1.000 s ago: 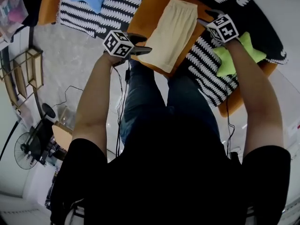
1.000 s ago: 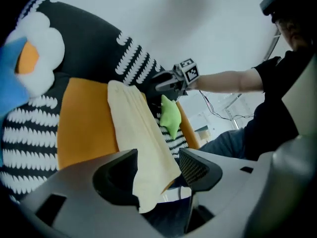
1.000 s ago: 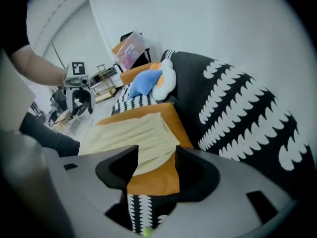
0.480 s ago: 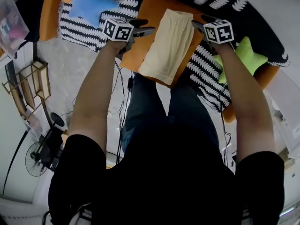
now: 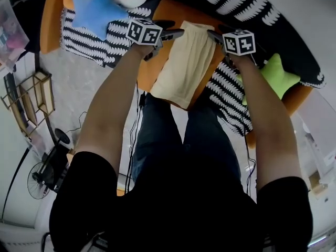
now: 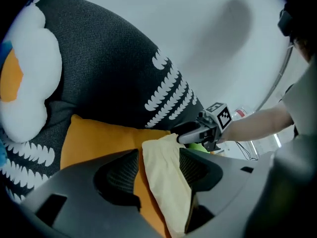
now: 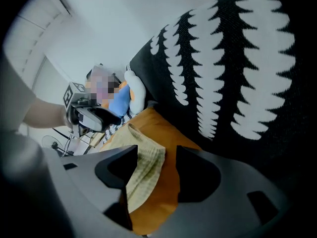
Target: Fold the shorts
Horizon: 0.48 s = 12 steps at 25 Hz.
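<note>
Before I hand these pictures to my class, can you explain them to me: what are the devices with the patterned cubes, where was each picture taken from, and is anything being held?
There is no robot here. A person holds a two-jaw gripper in each hand, and the marked cubes are part of those grippers. The head view comes from a camera on the person's head, looking steeply down past their arms and legs. The other two views come from cameras riding on the left gripper and the right gripper, each looking along its own jaws. Pale yellow shorts lie on an orange cushion, with a blue star pillow and a green star pillow nearby. Both grippers are open near the shorts' far end and hold nothing.
</note>
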Each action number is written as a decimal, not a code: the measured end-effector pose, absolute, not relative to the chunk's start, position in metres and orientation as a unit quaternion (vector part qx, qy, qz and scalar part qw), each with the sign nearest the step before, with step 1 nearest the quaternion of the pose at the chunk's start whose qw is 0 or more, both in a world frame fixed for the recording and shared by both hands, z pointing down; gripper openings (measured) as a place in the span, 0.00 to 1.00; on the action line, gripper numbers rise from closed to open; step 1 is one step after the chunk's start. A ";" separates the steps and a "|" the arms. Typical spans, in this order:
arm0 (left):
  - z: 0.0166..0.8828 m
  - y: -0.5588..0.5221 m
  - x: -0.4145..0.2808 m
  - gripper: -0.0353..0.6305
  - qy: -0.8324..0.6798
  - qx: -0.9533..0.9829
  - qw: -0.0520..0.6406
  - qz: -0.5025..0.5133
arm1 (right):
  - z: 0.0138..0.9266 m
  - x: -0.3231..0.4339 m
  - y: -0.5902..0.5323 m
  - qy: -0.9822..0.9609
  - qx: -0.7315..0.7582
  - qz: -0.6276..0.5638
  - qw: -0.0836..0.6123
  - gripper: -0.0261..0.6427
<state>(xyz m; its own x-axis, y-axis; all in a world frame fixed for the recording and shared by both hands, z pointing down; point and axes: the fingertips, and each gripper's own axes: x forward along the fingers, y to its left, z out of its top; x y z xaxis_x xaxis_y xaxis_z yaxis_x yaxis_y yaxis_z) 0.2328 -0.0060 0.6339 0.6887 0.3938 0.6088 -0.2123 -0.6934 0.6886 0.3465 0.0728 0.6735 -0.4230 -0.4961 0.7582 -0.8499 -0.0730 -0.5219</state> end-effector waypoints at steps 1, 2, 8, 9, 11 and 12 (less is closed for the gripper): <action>0.639 -0.005 0.237 0.46 0.055 0.832 0.389 0.391 | 0.679 0.346 0.072 -0.659 0.506 0.531 0.164 0.42; 0.644 -0.003 0.242 0.46 0.056 0.830 0.392 0.392 | 0.685 0.344 0.072 -0.659 0.502 0.536 0.162 0.42; 0.663 0.004 0.258 0.46 0.057 0.815 0.430 0.383 | 0.690 0.338 0.071 -0.666 0.500 0.536 0.142 0.40; 0.664 0.005 0.260 0.46 0.057 0.814 0.432 0.384 | 0.687 0.338 0.069 -0.672 0.500 0.528 0.139 0.39; 0.667 0.008 0.261 0.45 0.060 0.810 0.434 0.390 | 0.683 0.335 0.067 -0.682 0.496 0.520 0.137 0.37; 0.669 0.010 0.261 0.45 0.062 0.807 0.435 0.393 | 0.684 0.333 0.067 -0.684 0.492 0.521 0.136 0.37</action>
